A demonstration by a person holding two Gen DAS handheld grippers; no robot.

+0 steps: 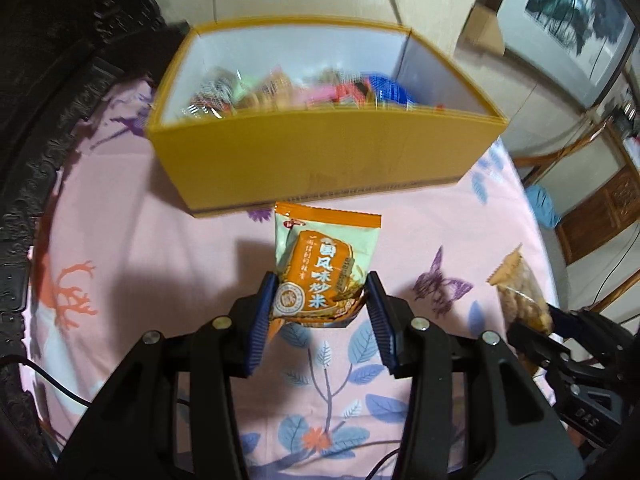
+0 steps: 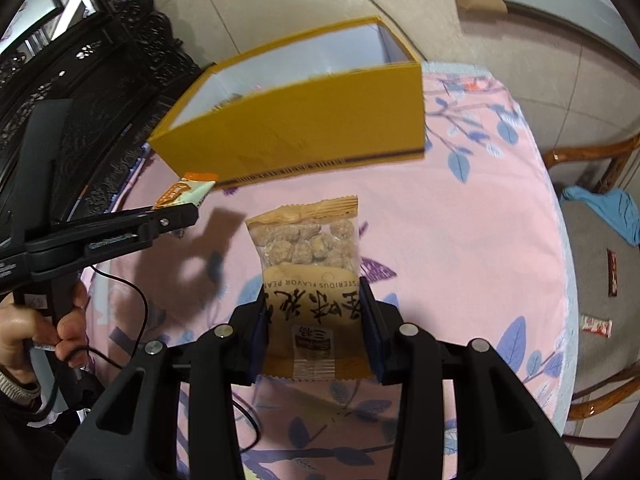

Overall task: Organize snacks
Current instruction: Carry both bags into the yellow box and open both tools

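While both packets stand lengthwise, tops toward the yellow box (image 1: 320, 152), the left gripper (image 1: 322, 300) has its jaws clamped on an orange rice snack packet (image 1: 320, 264) and the right gripper (image 2: 316, 320) clamps a peanut packet (image 2: 308, 248) above the pink-clothed desk (image 1: 180, 260). Blurred wrapped snacks (image 1: 288, 92) fill the box.

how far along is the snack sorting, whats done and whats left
Done: several snacks already lie in the yellow box. In hand: the left gripper grips an orange rice-snack packet, and the right gripper grips a peanut packet, both short of the box. Left: dropping both in; no other snacks show on the tablecloth.
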